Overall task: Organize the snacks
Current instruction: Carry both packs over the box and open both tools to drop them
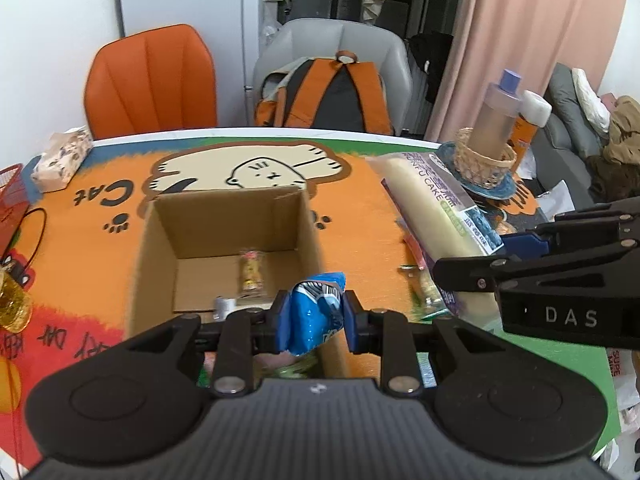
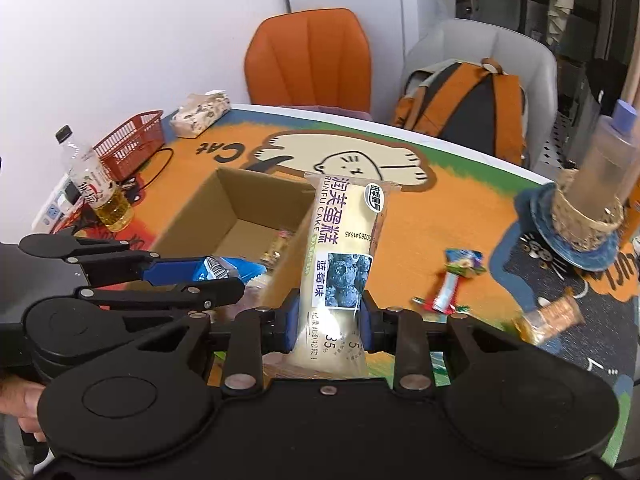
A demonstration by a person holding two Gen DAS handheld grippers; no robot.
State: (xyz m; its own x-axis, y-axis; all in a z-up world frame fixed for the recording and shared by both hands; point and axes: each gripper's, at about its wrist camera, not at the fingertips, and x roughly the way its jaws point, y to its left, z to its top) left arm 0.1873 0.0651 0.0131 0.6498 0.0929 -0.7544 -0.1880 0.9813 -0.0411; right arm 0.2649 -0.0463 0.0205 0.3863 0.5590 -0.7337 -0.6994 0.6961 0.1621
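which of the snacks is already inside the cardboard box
Only the small yellowish packet lying on the floor of the cardboard box. The blue packet and long cake roll are each held in fingers; the other snacks lie on the mat.

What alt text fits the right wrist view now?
The right gripper is shut on a long blueberry cake packet beside an open cardboard box. The left gripper holds a blue snack packet at the box.

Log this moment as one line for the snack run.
left gripper: shut on blue packet | right gripper: shut on cake roll | cardboard box: open
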